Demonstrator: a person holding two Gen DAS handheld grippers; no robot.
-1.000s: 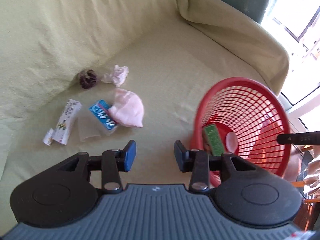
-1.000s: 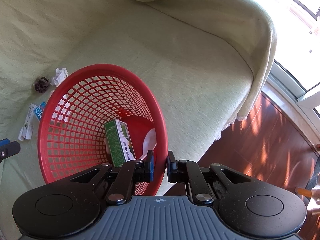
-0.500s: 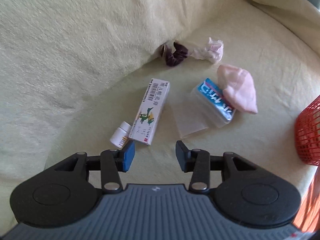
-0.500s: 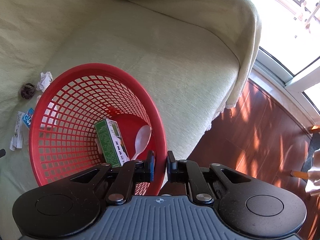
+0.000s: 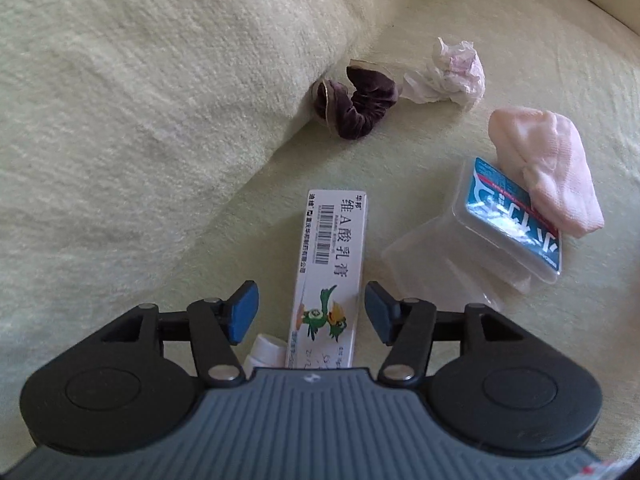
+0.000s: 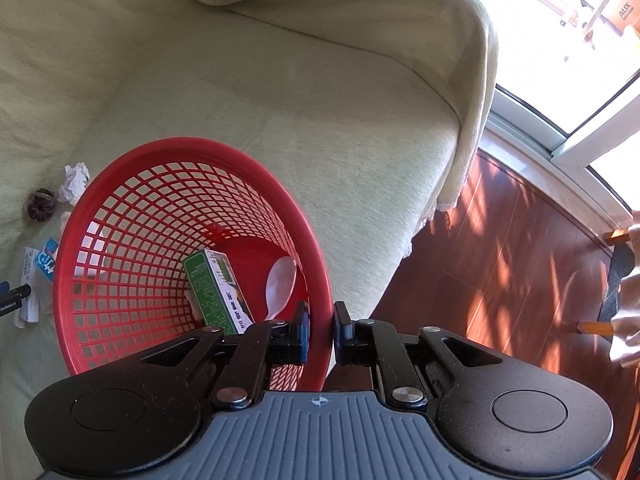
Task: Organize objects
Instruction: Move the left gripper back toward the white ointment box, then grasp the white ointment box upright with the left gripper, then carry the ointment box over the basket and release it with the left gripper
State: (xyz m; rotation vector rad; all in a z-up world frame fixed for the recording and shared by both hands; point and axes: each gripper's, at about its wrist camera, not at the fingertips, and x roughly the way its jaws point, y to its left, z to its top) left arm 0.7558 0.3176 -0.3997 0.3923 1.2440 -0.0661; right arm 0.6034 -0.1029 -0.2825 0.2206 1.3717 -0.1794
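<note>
A long white ointment box lies on the pale green sofa cover, its near end between the blue pads of my left gripper. The jaws are opening and the pads stand clear of the box on both sides. A small white bottle peeks out beside the box under the gripper body. My right gripper is shut on the rim of the red mesh basket, which holds a green box and a white spoon.
Right of the ointment box lie a clear case with a blue label, a pink sock, a crumpled tissue and a dark purple scrunchie. The sofa backrest rises on the left. Wooden floor lies past the sofa edge.
My left gripper swung away from the basket, came down over the ointment box and spread its jaws wider. The right gripper kept its hold on the basket rim, with the basket tilting slightly.
</note>
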